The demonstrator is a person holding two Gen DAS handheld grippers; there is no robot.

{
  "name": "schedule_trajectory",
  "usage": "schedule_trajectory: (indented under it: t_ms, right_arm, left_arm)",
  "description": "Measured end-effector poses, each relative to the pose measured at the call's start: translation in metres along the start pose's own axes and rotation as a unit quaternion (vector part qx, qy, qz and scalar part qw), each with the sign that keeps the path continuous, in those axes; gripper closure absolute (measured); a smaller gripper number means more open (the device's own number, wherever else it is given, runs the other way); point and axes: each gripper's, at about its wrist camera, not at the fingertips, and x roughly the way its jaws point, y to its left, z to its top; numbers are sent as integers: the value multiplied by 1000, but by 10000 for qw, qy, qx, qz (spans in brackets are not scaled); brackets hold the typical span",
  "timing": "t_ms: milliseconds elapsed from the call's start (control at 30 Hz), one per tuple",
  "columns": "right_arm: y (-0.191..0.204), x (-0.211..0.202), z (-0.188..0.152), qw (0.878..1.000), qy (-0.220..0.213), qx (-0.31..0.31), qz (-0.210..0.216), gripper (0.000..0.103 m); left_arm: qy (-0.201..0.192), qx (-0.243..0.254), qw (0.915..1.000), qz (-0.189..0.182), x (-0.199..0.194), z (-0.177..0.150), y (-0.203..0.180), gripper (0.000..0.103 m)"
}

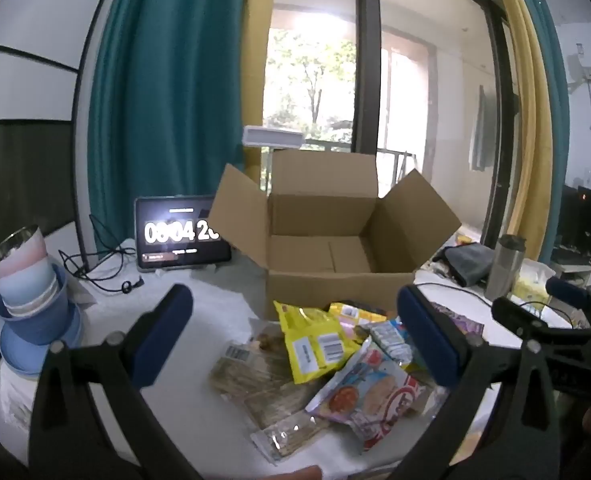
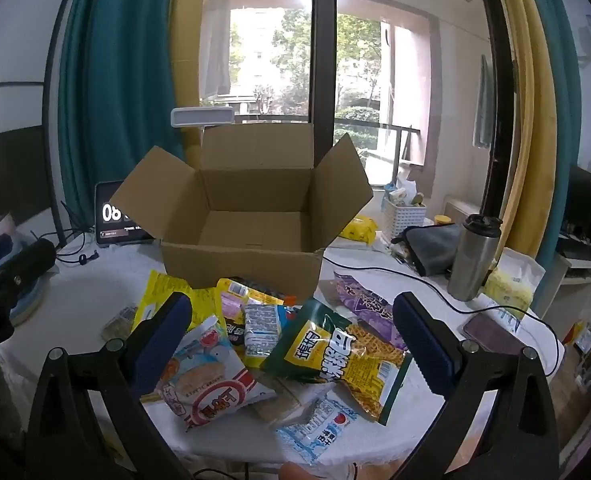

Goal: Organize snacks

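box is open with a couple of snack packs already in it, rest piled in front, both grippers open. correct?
Not quite: the cardboard box is open but empty; the right wrist view shows its bare floor. The rest stands: the snack packs lie piled on the table in front of it, and the left gripper and right gripper are both open, holding nothing.

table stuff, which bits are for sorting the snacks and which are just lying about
For the job:
- cardboard box, open and empty
- snack packets piled in front of it
- yellow packet beside the box

Just lying about:
- metal flask
- tablet showing a timer
- stacked bowls
- grey cloth
- white basket
- phone
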Motion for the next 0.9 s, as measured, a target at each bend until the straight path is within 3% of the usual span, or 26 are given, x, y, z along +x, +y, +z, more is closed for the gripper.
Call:
schedule_trajectory:
  t_ms: [900]
  right_arm:
    - [-2, 0, 0, 10000, 11, 50, 13, 1]
  left_arm:
    - [-84, -47, 9999, -88, -2, 1, 0, 0]
